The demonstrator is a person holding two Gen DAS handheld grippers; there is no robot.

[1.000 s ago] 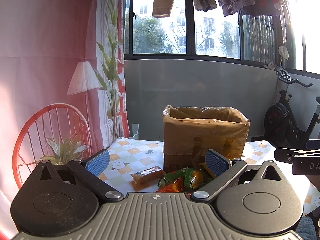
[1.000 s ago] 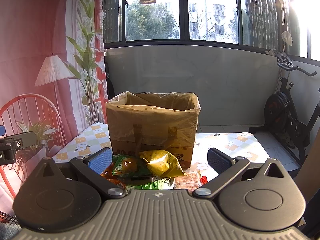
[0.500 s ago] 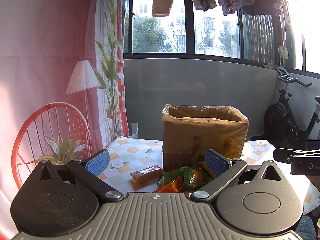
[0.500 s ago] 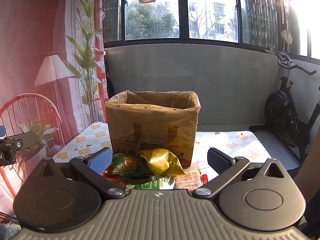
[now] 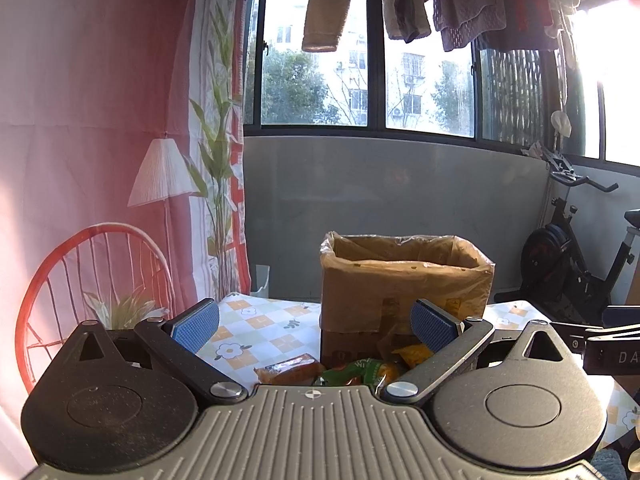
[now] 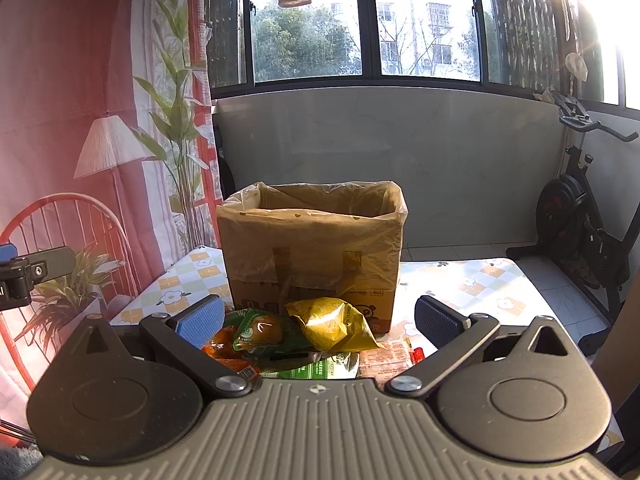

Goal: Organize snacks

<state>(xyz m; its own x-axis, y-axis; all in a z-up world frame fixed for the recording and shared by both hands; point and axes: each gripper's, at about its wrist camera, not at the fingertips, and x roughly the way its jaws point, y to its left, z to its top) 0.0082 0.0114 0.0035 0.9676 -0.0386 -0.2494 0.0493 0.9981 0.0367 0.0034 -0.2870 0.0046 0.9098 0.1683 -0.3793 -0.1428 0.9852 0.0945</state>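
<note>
A cardboard box (image 5: 404, 292) (image 6: 314, 256) lined with clear plastic stands open-topped on a flower-patterned table (image 5: 256, 328) (image 6: 480, 284). Snack packets lie piled in front of it: a yellow bag (image 6: 332, 322), a green packet (image 6: 260, 330) (image 5: 356, 372), an orange wrapped bar (image 5: 290, 370), a pale green packet (image 6: 320, 370) and a pink packet (image 6: 384, 358). My left gripper (image 5: 316, 326) is open and empty, held back from the pile. My right gripper (image 6: 320, 318) is also open and empty, with the pile showing between its fingers.
A red printed backdrop (image 5: 80, 120) with a chair and lamp hangs on the left. Behind the table are a grey wall and windows (image 5: 360, 80) with hanging clothes. An exercise bike (image 6: 580, 220) stands at the right. The other gripper's tip shows at each view's edge.
The left view has tilted up slightly, so the box and snacks sit lower behind the gripper body. The right gripper has barely moved. Both stay open.
</note>
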